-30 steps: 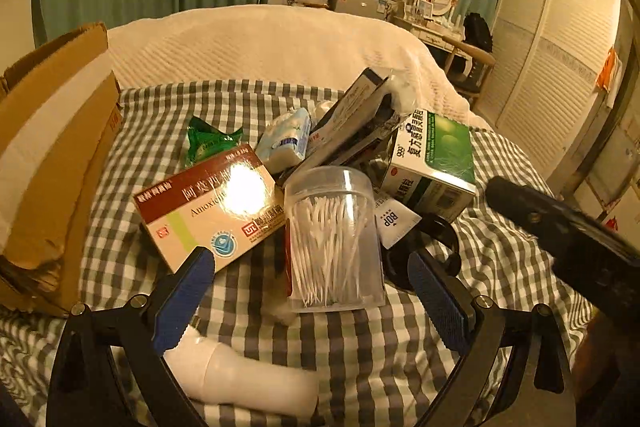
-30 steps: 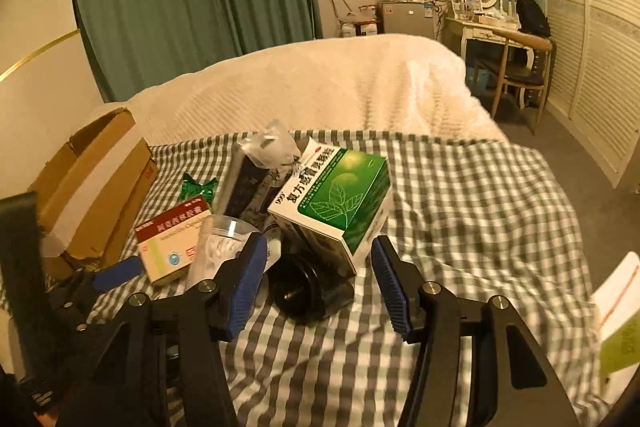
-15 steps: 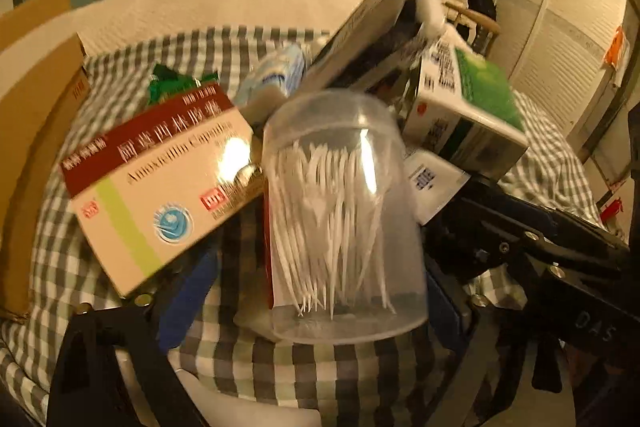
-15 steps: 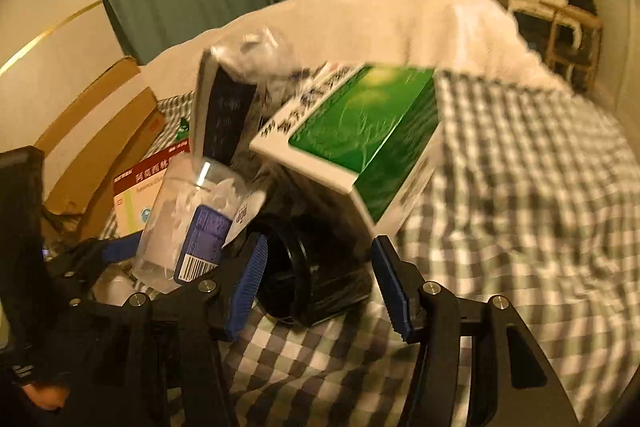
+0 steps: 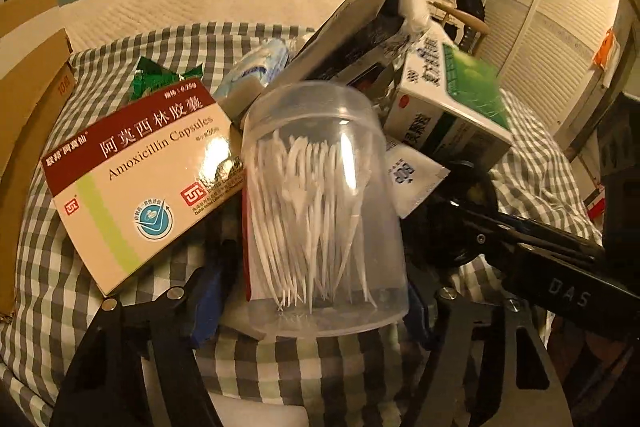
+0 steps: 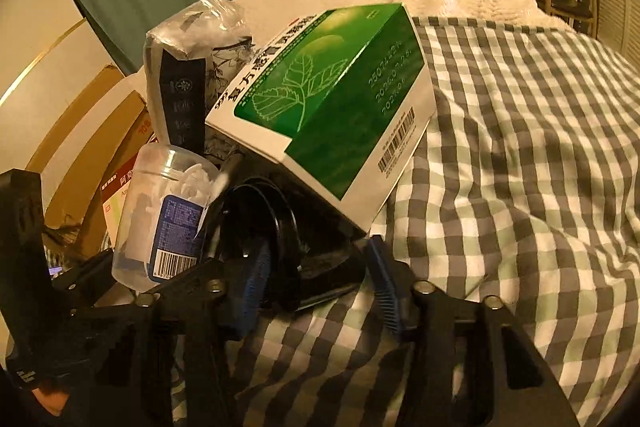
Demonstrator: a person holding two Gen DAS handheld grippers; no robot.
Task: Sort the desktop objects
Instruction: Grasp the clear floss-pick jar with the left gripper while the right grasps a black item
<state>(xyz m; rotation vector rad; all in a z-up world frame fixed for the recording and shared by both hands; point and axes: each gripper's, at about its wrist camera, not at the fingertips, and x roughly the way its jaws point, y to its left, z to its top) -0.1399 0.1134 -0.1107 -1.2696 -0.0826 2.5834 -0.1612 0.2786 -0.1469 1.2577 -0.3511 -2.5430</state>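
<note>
Left gripper (image 5: 312,291): jaws closing, with the clear jar of toothpicks (image 5: 320,211) between them. The blue pads sit at the jar's lower sides; whether they press on the plastic cannot be told, as the right pad is mostly hidden behind the jar.
Jar of toothpicks: stands upright on the checked cloth (image 5: 312,367), white picks leaning inside, lid on top. In the right wrist view its blue barcode label faces the camera.
Right gripper (image 6: 316,287): jaws closing at a middling gap around a black round object (image 6: 280,227) lying on its side. The left pad looks to be against its rim; the right pad stands a little off its base, so no firm grip shows.
Black round object: lies just beside the jar and half under the green-and-white medicine box (image 6: 332,99), which tilts over it.
Amoxicillin box (image 5: 136,179): red and cream, lying flat-tilted just left of the jar, one corner touching or overlapping the jar's side.
Dark packet in clear wrap (image 5: 360,31): leans up behind the jar, between the two medicine boxes.
White sachet (image 5: 412,179): wedged between the jar and the green box.
Green foil packet (image 5: 160,77): behind the amoxicillin box.
Pale blue tissue pack (image 5: 260,65): behind the jar, partly hidden.
Cardboard box (image 5: 28,99): at the far left edge of the cloth.
</note>
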